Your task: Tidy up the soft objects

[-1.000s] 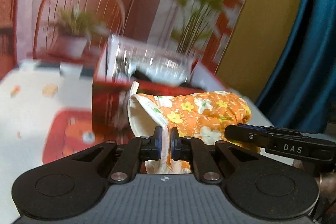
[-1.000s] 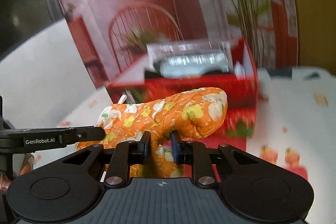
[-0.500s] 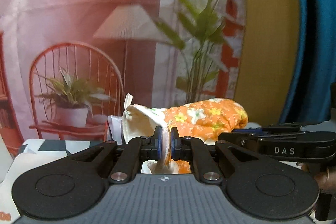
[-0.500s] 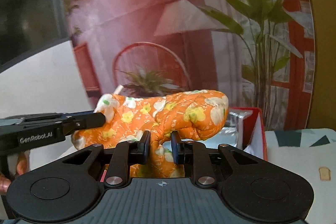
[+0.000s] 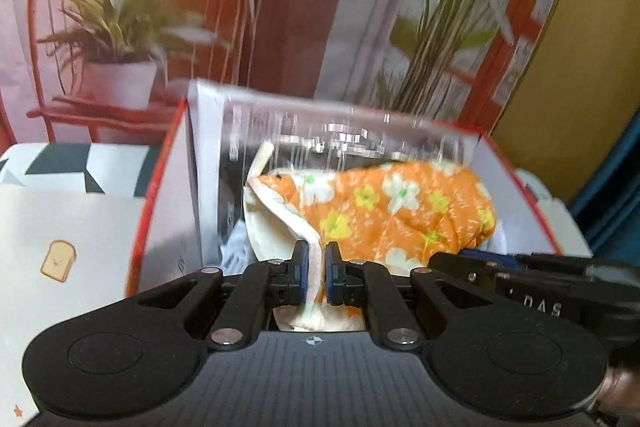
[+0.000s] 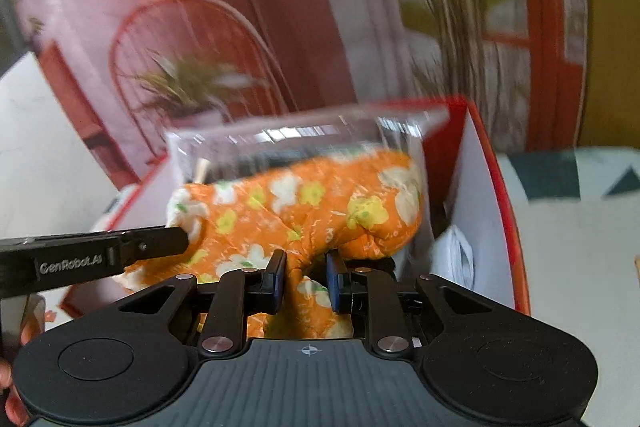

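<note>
An orange oven mitt with white and yellow flowers hangs between both grippers, over the mouth of a red box with white inner walls. My left gripper is shut on the mitt's cream cuff edge. In the right wrist view the right gripper is shut on a pinched fold of the mitt near its thumb, above the same red box. Each gripper's black finger shows at the side of the other's view. What lies under the mitt in the box is mostly hidden.
A clear plastic package stands in the back of the box, with white items beside it. A backdrop printed with a red chair and plants rises right behind. The tablecloth has a toast print; a blue curtain hangs at right.
Both grippers carried the mitt up and forward, then tipped down, so the red box's open top now lies directly below and around the mitt. Grips stayed the same.
</note>
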A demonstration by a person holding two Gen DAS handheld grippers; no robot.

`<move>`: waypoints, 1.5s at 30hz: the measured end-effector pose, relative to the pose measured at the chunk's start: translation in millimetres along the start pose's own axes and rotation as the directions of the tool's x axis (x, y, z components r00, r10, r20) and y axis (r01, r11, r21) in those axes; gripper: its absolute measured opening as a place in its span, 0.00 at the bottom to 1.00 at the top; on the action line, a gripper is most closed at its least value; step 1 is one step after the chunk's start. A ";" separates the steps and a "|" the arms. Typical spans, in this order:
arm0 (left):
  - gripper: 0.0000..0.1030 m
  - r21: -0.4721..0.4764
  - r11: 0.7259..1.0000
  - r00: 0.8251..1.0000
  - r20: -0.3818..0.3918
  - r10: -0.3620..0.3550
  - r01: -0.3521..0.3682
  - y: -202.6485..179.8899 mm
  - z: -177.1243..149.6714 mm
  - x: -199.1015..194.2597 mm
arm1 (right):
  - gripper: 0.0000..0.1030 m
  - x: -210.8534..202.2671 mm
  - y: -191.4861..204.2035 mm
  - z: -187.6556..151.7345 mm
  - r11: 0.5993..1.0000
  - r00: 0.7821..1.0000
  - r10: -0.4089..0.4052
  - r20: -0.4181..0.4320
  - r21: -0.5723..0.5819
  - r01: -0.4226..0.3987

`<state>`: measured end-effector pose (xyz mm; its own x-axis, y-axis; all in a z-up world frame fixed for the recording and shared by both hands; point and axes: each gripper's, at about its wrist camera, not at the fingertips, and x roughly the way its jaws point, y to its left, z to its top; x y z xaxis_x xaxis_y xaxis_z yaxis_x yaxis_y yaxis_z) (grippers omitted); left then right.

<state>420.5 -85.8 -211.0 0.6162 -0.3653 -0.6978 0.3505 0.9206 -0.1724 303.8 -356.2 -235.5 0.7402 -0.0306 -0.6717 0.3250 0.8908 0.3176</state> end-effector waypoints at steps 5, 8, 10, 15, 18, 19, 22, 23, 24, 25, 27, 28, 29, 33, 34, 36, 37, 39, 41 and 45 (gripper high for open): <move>0.10 0.020 1.000 1.000 -0.026 0.009 -0.009 2.3 -3.0 6.4 | 0.20 13.7 -5.1 -1.5 0.999 0.997 -0.020 -0.072 0.038 0.023; 0.17 0.024 1.000 1.000 0.007 -0.014 0.014 4.7 -3.8 -4.6 | 0.22 13.5 -2.3 -1.5 0.998 0.996 -0.041 -0.085 0.048 0.045; 0.41 0.034 0.999 1.000 0.026 -0.015 0.014 4.1 -4.1 -16.2 | 0.27 9.2 1.0 0.2 0.997 0.995 -0.058 -0.085 0.049 0.062; 0.96 0.051 0.998 0.990 0.141 0.034 -0.041 1.8 -9.6 -63.6 | 0.55 -27.9 14.9 4.5 0.993 0.993 -0.117 -0.010 -0.020 0.117; 1.00 0.050 0.997 0.986 0.156 0.050 -0.058 -0.7 -11.9 -90.4 | 0.84 -63.0 25.2 5.8 0.989 0.989 -0.133 0.066 -0.052 0.136; 1.00 0.055 0.996 0.984 0.167 0.060 -0.070 -2.5 -13.7 -100.1 | 0.91 -74.8 29.0 5.8 0.987 0.986 -0.142 0.091 -0.063 0.148; 1.00 0.068 0.991 0.969 0.229 0.094 -0.113 -9.6 -21.8 -134.4 | 1.00 -111.9 45.2 2.7 0.981 0.977 -0.145 0.156 -0.106 0.163; 1.00 0.067 0.991 0.964 0.247 0.098 -0.118 -11.3 -24.3 -147.2 | 1.00 -122.1 49.3 2.6 0.978 0.973 -0.156 0.171 -0.114 0.176; 1.00 0.061 0.991 0.960 0.261 0.099 -0.119 -12.6 -26.4 -159.8 | 1.00 -136.5 54.9 1.1 0.972 0.966 -0.179 0.189 -0.121 0.204; 1.00 0.052 0.992 0.957 0.273 0.098 -0.116 -13.5 -28.7 -172.7 | 1.00 -148.3 60.0 -1.1 0.966 0.958 -0.198 0.207 -0.124 0.226; 1.00 0.040 0.994 0.950 0.301 0.086 -0.103 -15.3 -32.4 -199.0 | 1.00 -172.7 65.9 -4.1 0.965 0.952 -0.190 0.240 -0.131 0.226; 1.00 0.032 0.994 0.944 0.318 0.086 -0.102 -16.6 -35.1 -213.0 | 1.00 -185.3 68.6 -6.2 0.968 0.952 -0.177 0.250 -0.130 0.214; 1.00 0.022 0.994 0.937 0.337 0.092 -0.105 -18.5 -36.9 -226.3 | 1.00 -198.5 72.1 -8.4 0.972 0.952 -0.164 0.257 -0.125 0.201; 1.00 -0.013 0.980 0.902 0.388 0.188 -0.199 -31.6 -45.2 -282.0 | 1.00 -242.6 92.6 -15.5 0.960 0.942 -0.211 0.262 -0.124 0.250; 1.00 -0.012 0.979 0.897 0.398 0.193 -0.205 -34.3 -47.4 -293.4 | 1.00 -253.2 98.4 -17.4 0.954 0.937 -0.231 0.263 -0.129 0.271; 1.00 -0.019 0.979 0.889 0.415 0.193 -0.203 -38.3 -54.7 -319.4 | 1.00 -278.6 109.1 -23.1 0.950 0.930 -0.227 0.290 -0.143 0.277; 1.00 -0.020 0.978 0.886 0.420 0.196 -0.207 -40.9 -58.3 -331.4 | 1.00 -292.3 113.3 -27.5 0.952 0.925 -0.215 0.312 -0.144 0.269; 1.00 -0.016 0.975 0.879 0.430 0.207 -0.222 -47.2 -66.0 -353.5 | 1.00 -317.3 121.0 -35.0 0.953 0.915 -0.208 0.344 -0.138 0.269; 1.00 -0.006 0.971 0.871 0.440 0.218 -0.240 -55.0 -73.1 -373.8 | 1.00 -339.7 126.7 -41.9 0.957 0.910 -0.205 0.361 -0.122 0.265; 1.00 0.010 0.958 0.856 0.451 0.252 -0.287 -67.9 -87.5 -403.5 | 1.00 -379.9 137.3 -55.5 0.963 0.902 -0.206 0.378 -0.084 0.255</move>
<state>86.3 11.1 21.5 0.9340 -0.1431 -0.3274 0.1658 0.9852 0.0426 34.5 -197.2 26.2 0.8238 -0.3825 -0.4183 0.4522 0.8885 0.0781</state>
